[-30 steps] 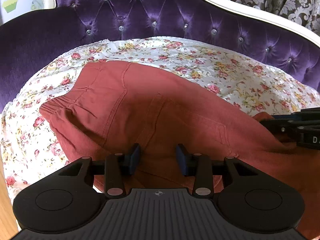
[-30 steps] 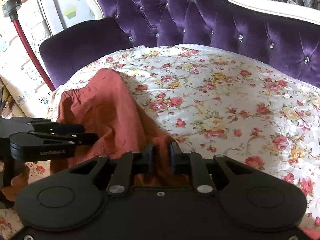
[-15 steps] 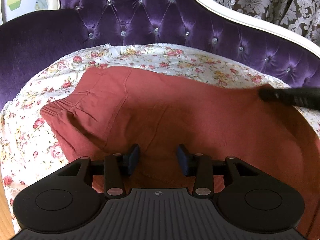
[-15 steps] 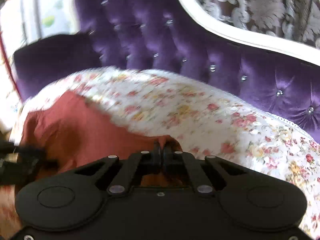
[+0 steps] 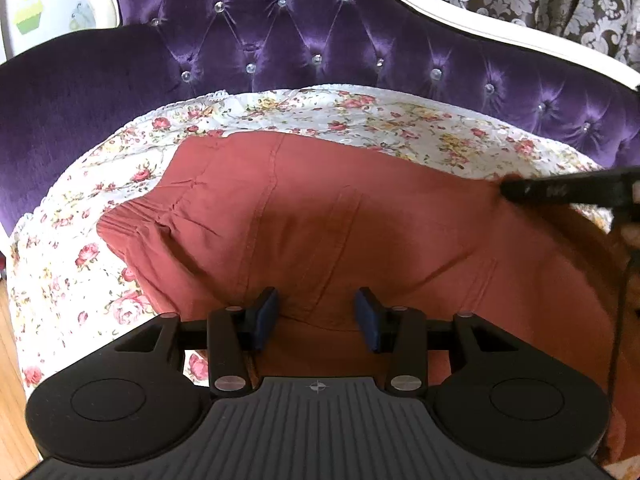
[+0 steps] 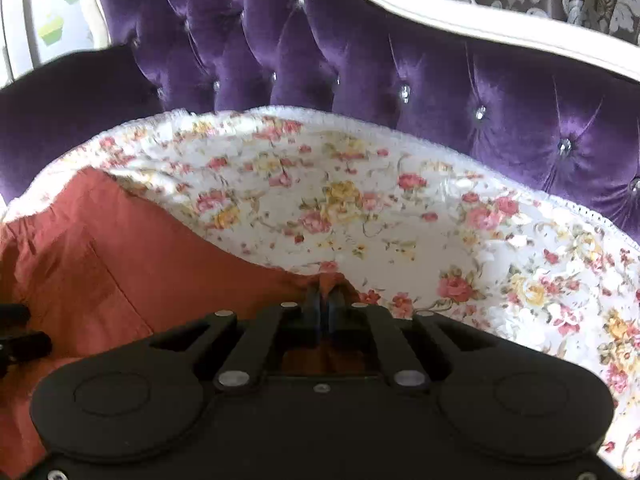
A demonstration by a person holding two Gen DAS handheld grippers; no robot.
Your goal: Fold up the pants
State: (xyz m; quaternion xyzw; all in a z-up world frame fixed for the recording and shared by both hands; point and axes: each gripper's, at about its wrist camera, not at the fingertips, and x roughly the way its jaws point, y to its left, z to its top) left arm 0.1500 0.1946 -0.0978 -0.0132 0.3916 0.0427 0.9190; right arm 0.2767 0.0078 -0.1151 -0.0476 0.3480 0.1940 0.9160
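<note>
We count one pair of rust-red pants (image 5: pixel 360 220), one floral cover (image 6: pixel 400 208), one purple tufted sofa (image 5: pixel 280 32) and two claws, left (image 5: pixel 316 312) and right (image 6: pixel 325 304); anything further seems too blurred.

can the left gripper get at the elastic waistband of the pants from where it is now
Probably yes: the left gripper hovers over the pants, jaws apart and opening, with nothing between it and the waistband.
</note>
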